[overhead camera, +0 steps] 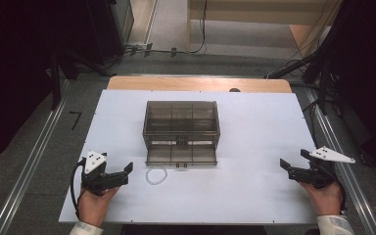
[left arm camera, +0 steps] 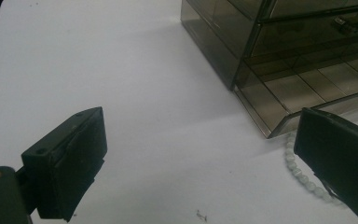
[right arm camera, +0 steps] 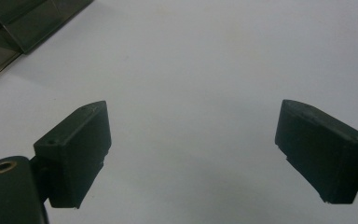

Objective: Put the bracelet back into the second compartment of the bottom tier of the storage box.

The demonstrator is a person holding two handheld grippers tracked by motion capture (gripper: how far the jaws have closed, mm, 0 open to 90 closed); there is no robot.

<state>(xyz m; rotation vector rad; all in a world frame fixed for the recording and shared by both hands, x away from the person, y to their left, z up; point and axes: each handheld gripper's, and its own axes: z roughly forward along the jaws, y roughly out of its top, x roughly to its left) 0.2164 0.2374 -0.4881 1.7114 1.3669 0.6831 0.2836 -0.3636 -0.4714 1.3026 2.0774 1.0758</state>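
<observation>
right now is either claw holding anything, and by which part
Nothing is held. The left claw stands open beside the bead bracelet, not touching it; the right claw is open over bare table.

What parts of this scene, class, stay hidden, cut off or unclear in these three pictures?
- Bracelet: left gripper view, far part behind the jaw.
- Box: high view, contents too dim through smoky walls; right gripper view, cut off by the frame's edge.
- Drawer: left gripper view, right end cut off.

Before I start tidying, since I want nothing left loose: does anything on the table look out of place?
Yes. A pale bead bracelet lies loose on the white table, just in front of the smoky plastic organizer box, whose bottom drawer is pulled out and looks empty. Both grippers are open and apart from it.
</observation>
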